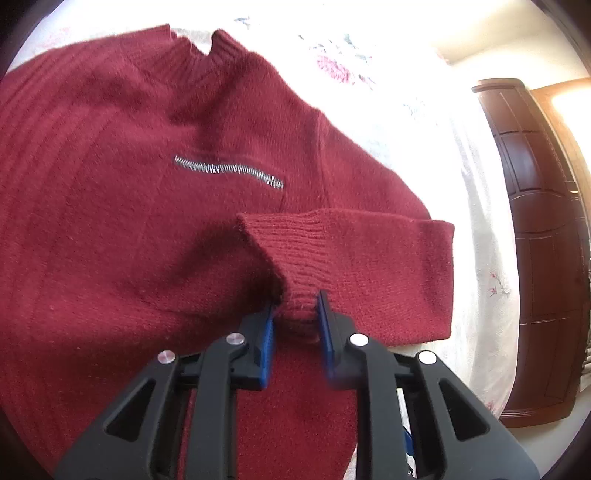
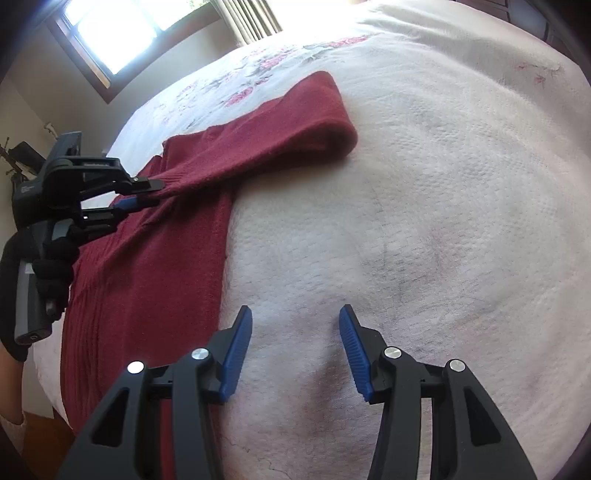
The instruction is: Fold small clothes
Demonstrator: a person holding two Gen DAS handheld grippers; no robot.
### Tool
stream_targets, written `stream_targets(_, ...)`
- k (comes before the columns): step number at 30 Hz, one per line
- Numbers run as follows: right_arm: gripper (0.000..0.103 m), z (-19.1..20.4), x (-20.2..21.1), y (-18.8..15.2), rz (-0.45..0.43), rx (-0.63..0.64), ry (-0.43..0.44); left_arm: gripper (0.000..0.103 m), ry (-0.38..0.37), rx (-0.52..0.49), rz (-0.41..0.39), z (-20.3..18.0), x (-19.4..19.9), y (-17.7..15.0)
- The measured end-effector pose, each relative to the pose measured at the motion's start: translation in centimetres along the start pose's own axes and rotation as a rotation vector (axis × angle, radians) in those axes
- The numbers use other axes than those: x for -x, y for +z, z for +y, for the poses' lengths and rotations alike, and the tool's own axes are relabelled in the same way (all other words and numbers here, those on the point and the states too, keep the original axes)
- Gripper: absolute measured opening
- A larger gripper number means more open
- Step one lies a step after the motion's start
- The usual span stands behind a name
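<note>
A dark red knitted sweater (image 1: pixel 122 206) with a short silver zipper (image 1: pixel 229 170) lies spread on a white bedspread (image 2: pixel 424 206). My left gripper (image 1: pixel 295 306) is shut on the ribbed cuff (image 1: pixel 291 251) of one sleeve, which is folded back over the body. The right wrist view shows that same left gripper (image 2: pixel 146 192) gripping the sleeve (image 2: pixel 266 140) from the left, held by a black-gloved hand (image 2: pixel 51 266). My right gripper (image 2: pixel 295 314) hangs open over bare bedspread, just right of the sweater's edge (image 2: pixel 221 258), holding nothing.
The bedspread (image 1: pixel 424 122) has a faded red flower print (image 1: pixel 334 68) near the far side. A dark wooden wardrobe (image 1: pixel 539 240) stands beyond the bed's edge. A window (image 2: pixel 122 26) with blinds is behind the bed. Wooden floor (image 2: pixel 44 439) shows at the lower left.
</note>
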State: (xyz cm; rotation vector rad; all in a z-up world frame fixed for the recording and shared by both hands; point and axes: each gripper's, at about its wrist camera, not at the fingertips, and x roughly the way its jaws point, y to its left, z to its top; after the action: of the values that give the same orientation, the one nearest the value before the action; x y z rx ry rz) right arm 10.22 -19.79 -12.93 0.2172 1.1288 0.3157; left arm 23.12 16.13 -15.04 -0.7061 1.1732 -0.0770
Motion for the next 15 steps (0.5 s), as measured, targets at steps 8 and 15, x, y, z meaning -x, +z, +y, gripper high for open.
stream_targets(8,0.050,1.5,0.2,2.1,-0.017,0.016,0.023,0.017,0.073,-0.013,-0.137,2.8,6.5,2.8)
stream_targets(15,0.050,3.4,-1.4,5.8,-0.015,-0.012,0.082,0.015,0.157,0.032,-0.197,8.8,10.7,4.6)
